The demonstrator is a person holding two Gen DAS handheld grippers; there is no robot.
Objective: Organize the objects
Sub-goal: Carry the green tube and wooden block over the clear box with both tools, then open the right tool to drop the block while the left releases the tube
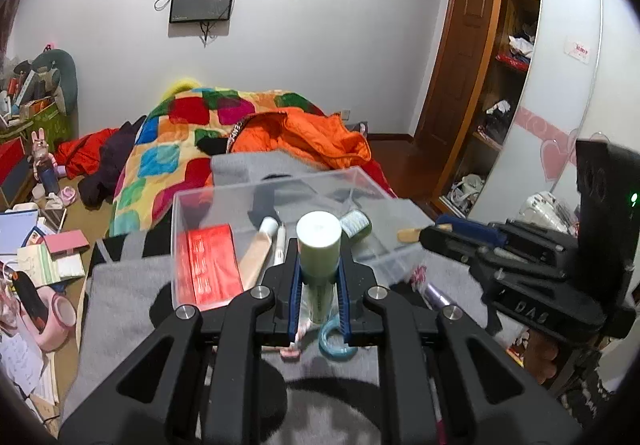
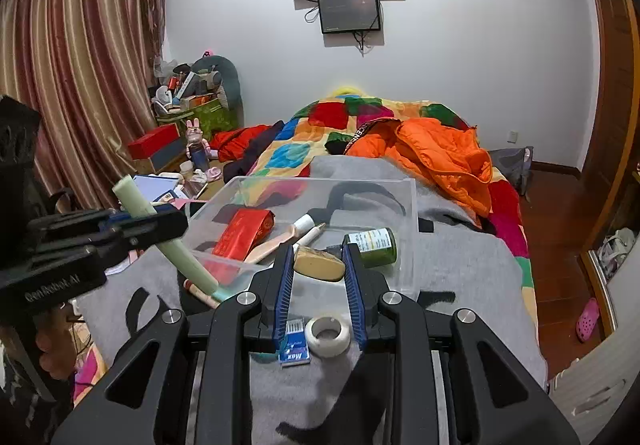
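On the bed [image 2: 460,285], over a grey blanket [image 1: 120,305], sits a clear plastic box [image 2: 408,205] holding a red packet [image 1: 210,265], a green jar [image 2: 374,245] and a few tubes. Just before the box, the left gripper [image 1: 319,269] is clamped on a pale green bottle [image 1: 319,245], held upright above the blanket. Beside it, the right gripper [image 2: 319,269] grips a tan, rounded piece [image 2: 320,265] between its blue pads [image 2: 354,277]. Below lie a roll of tape [image 2: 328,335] and a small blue packet [image 2: 295,345].
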